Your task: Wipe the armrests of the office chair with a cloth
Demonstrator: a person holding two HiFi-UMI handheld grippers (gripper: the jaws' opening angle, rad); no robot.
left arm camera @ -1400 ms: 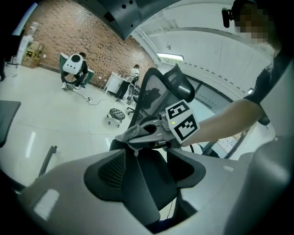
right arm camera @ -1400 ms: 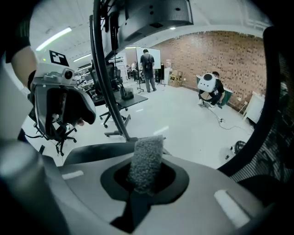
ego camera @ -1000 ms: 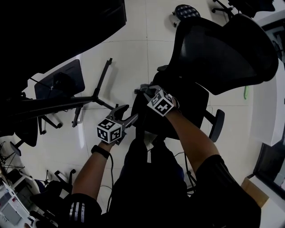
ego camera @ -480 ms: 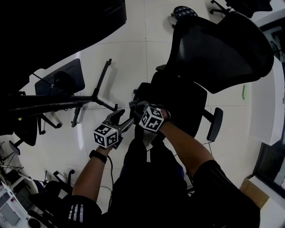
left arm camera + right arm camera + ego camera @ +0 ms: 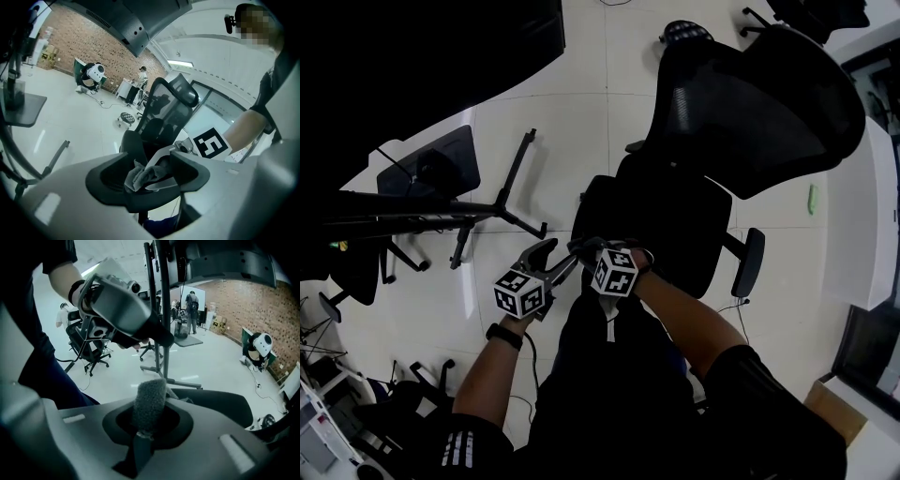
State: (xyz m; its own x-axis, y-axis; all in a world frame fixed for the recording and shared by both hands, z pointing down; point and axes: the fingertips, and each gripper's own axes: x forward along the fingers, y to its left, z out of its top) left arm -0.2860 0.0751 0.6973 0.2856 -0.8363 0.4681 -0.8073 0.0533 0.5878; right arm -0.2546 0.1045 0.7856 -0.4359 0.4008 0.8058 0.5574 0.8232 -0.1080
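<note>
Right tool (image 5: 581, 247) clamping cloth (image 5: 149, 404), left tool (image 5: 557, 257) spread around it, office chair (image 5: 750, 112) beyond

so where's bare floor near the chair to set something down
Bare floor between the stand and the office chair; another strip right of the seat, beside the armrest. Crowded at lower left: other chairs.

- Office chair (image 5: 675, 216) straight ahead, backrest (image 5: 759, 103) on the far side, armrest (image 5: 748, 262) at its right.
- At the chair's near edge, left gripper (image 5: 555, 255) just left of right gripper (image 5: 586, 248), close together.
- Cloth (image 5: 149, 401) between the right gripper's closed fingers, sticking up out of them, in front of the left gripper's parted fingers.
- Stand (image 5: 502, 211) on the floor (image 5: 581, 122) left of the chair; stool (image 5: 684, 26) beyond the backrest.
</note>
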